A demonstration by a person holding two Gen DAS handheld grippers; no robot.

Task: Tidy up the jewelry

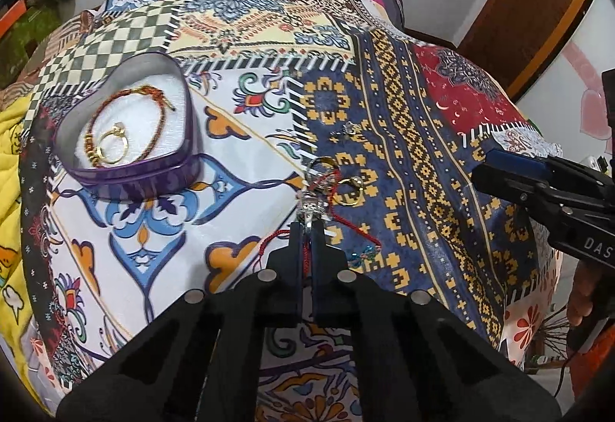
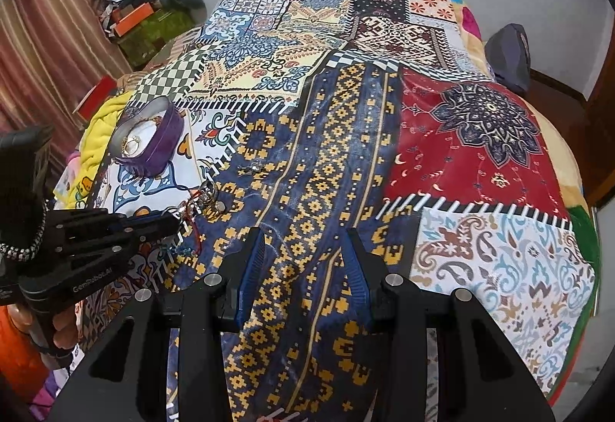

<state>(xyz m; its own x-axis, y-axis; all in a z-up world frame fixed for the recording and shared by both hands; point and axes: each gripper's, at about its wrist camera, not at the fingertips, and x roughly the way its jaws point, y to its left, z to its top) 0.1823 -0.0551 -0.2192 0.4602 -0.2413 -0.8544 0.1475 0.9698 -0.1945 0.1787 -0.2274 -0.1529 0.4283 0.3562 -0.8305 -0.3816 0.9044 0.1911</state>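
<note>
My left gripper (image 1: 306, 230) is shut on a red cord bracelet with silver beads (image 1: 312, 207), whose cord trails right over the patchwork cloth. Just beyond it lie a gold ring (image 1: 349, 187) and a second ring (image 1: 323, 163); a small earring (image 1: 350, 129) sits farther back. A purple heart-shaped tin (image 1: 169, 178) at the left holds a red-and-gold bracelet (image 1: 127, 97) and a gold ring (image 1: 112, 149) on white padding. My right gripper (image 2: 303, 260) is open and empty over the blue-and-yellow patch, right of the left gripper (image 2: 173, 220) and the tin (image 2: 169, 132).
The patchwork cloth (image 2: 480, 153) covers a bed. Yellow bedding (image 2: 103, 122) bunches at its left edge, with boxes and clutter (image 2: 146, 22) behind. A striped curtain (image 2: 46, 37) hangs far left; a dark bag (image 2: 507, 49) and a wooden frame (image 1: 538, 7) stand at the right.
</note>
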